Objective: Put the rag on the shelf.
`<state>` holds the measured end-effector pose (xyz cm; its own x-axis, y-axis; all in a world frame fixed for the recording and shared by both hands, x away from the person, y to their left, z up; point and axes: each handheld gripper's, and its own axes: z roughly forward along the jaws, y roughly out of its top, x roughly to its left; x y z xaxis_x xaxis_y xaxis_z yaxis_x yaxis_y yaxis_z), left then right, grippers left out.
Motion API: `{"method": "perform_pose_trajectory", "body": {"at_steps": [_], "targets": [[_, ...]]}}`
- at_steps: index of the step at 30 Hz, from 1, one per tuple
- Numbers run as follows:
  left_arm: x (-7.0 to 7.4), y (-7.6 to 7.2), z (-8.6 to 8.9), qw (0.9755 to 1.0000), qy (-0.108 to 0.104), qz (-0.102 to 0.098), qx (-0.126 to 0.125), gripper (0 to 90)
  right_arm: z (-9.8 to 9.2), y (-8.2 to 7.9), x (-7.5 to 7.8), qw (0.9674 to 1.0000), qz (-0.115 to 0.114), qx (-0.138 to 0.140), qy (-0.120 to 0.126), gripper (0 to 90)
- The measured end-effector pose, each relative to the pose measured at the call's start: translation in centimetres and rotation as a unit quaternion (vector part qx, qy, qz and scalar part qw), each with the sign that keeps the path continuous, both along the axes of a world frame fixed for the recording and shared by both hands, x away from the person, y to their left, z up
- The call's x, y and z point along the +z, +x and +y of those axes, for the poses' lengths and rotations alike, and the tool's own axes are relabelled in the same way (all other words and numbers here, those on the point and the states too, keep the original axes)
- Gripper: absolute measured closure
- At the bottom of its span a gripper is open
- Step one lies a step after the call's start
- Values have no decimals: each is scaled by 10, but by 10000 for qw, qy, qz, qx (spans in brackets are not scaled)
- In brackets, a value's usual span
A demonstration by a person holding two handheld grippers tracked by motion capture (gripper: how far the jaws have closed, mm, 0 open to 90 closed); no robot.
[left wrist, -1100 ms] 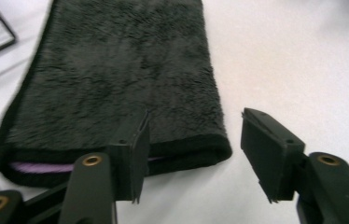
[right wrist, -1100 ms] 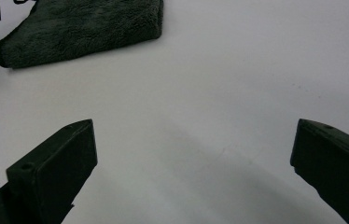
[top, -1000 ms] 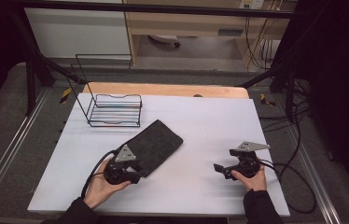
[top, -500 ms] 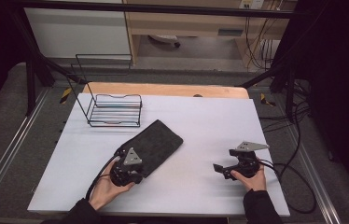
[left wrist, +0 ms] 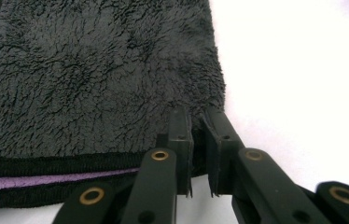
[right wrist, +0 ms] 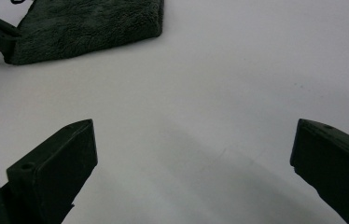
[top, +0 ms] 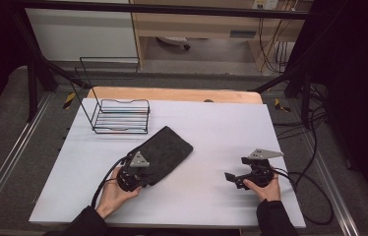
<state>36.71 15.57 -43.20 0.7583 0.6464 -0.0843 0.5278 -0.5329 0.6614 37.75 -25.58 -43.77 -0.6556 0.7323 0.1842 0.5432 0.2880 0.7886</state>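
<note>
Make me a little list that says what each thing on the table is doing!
towel: dark fuzzy cloth, folded, lying flat on the table
left gripper: jaws have just been closing, now pinched on the towel's near corner
right gripper: jaws wide apart, nothing between them, resting apart from the towel
wire rack: black, at the far left of the table, apart from the towel
hands: one on each gripper
</note>
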Motion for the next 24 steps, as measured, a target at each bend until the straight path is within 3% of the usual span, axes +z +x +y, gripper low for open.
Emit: {"method": "perform_pose_trajectory", "body": {"at_steps": [13, 24], "targets": [[13, -10, -6, 9994, -305, -80, -122, 826, 0, 0, 0, 10000, -3, 18, -6, 13], [17, -18, -22, 9988, -371, -40, -329, 828, 1, 0, -1, 10000, 19, 28, -17, 13]]}}
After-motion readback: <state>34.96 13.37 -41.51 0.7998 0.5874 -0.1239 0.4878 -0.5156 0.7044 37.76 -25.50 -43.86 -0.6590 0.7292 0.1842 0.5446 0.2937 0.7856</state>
